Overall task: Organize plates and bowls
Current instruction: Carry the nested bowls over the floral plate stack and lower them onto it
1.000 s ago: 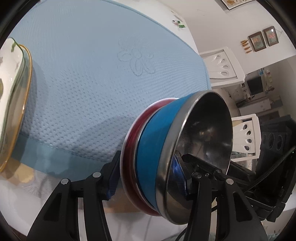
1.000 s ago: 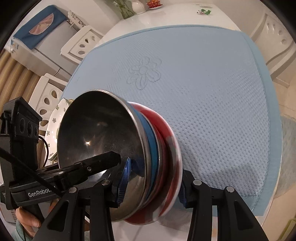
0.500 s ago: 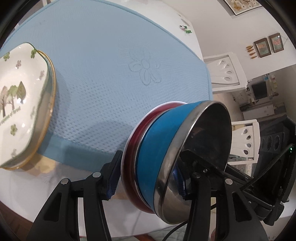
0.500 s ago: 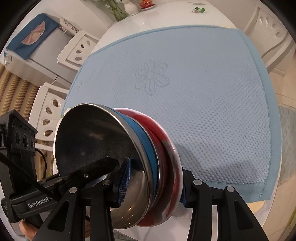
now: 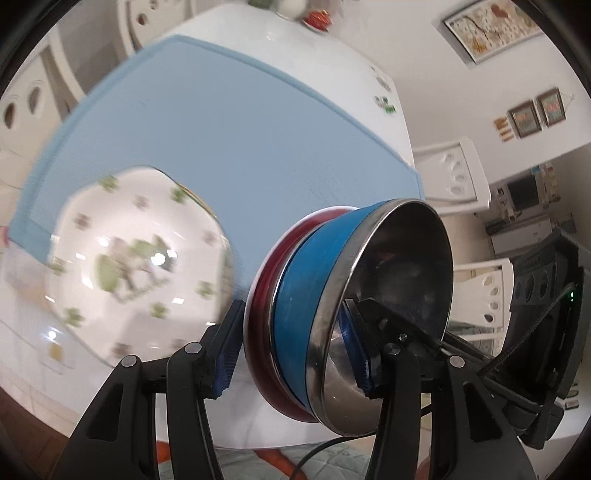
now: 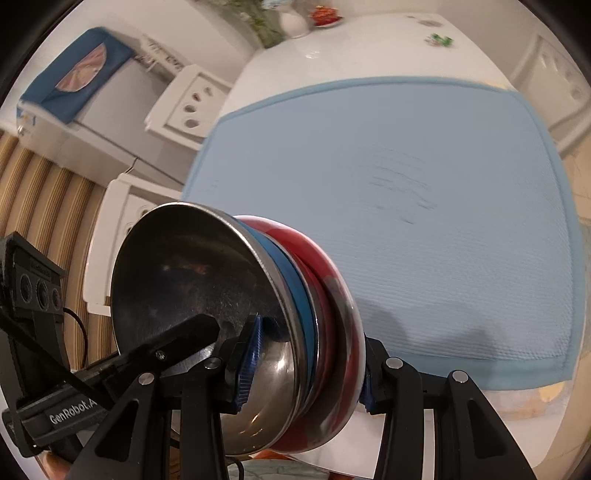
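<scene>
1. White table (image 5: 332, 96) under a pale blue mat (image 5: 229, 122) fills the background of both wrist views, with white chairs (image 5: 458, 170) around it and framed pictures (image 5: 491, 29) on the wall.
2. A stack of two nested bowls is held on edge above the near end of the table: a blue bowl (image 5: 314, 284) with a shiny steel inside sits in a red bowl (image 5: 264, 273).
3. The left gripper (image 5: 295, 350) pinches the stack, one blue pad against the red bowl's underside and the other inside the steel hollow.
4. The right gripper (image 6: 306, 365) pinches the same stack from the opposite side, one pad inside the steel hollow, the other behind the red bowl (image 6: 325, 266).
5. A white plate (image 5: 133, 266) printed with green trees and leaves lies at the near left corner of the mat, blurred; any wording on it cannot be read.
6. White lettering on the other gripper's body, seen in the right wrist view, reads "GenRobot" (image 6: 72, 408).
7. A blue cloth (image 6: 77, 77) drapes over a white appliance beyond the chairs.
</scene>
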The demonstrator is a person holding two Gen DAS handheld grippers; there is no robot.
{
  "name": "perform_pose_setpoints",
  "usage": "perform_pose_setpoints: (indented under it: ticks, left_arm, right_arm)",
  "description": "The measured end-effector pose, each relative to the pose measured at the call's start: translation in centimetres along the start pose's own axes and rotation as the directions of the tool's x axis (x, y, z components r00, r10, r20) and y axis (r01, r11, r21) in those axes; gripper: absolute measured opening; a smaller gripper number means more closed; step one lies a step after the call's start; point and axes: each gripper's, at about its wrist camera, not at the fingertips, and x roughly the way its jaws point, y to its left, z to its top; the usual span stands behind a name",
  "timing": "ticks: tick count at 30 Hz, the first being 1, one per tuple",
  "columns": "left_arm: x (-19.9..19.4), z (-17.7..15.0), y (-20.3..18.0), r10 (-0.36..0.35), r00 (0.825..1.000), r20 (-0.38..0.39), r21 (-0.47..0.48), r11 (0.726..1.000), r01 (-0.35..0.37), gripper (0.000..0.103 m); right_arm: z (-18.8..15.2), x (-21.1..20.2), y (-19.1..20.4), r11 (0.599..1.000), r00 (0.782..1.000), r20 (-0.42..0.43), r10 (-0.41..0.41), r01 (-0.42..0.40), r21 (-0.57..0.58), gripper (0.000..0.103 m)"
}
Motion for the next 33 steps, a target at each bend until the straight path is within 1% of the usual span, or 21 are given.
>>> perform_pose_setpoints:
  ticks: [3,6,10,13,18,22,27,33]
  left_arm:
    - [-2.2,0.8,1.9,0.025,0.999,0.025,-0.005,1.000,-0.025,0.047]
    - [-3.7,1.3,4.2,0.031,0.998,0.055,-0.023,0.999,-0.030,0.047]
    - [-4.2,2.0,7.3,0.027,0.998,0.062,-0.068,0.997,-0.023,0.047]
    - [-4.1,2.2,9.5,0.039,0.998,0.051,-0.082,0.996,-0.035,0.047]
    - [-2.7,2.6,13.0,0.039,0.999,-0.011,-0.089,0.995,-0.040,0.047]
    - [-1.7,3.1,14.5,0.027,0.999,-0.046,-0.087,0.996,-0.031,0.047]
    - [-0.4,3.5,15.4,0.010,0.996,-0.094,-0.064,0.998,-0.016,0.047]
    - [0.7,3.8,15.5,0.009,0.992,-0.125,-0.029,1.000,-0.012,0.047]
  right_arm:
    - [0.5,0.6,2.6,1.000,1.000,-0.008,0.011,-0.011,-0.025,0.044]
    - [1.0,1.6,5.4,0.998,1.000,-0.013,0.013,-0.014,-0.059,0.044]
    - [1.0,3.8,8.2,0.996,0.999,-0.033,-0.002,-0.001,-0.089,0.044]
    - [0.7,5.8,9.3,0.996,0.998,-0.064,-0.007,0.001,-0.087,0.044]
    - [-0.2,8.6,9.6,0.999,0.993,-0.115,-0.023,0.018,-0.049,0.044]
    - [-0.7,10.0,9.8,0.999,0.989,-0.137,-0.046,0.044,-0.019,0.044]
    - [-0.8,10.8,9.3,0.997,0.985,-0.152,-0.077,0.080,0.015,0.044]
    - [-1.0,11.7,8.8,0.992,0.982,-0.162,-0.100,0.111,0.059,0.044]
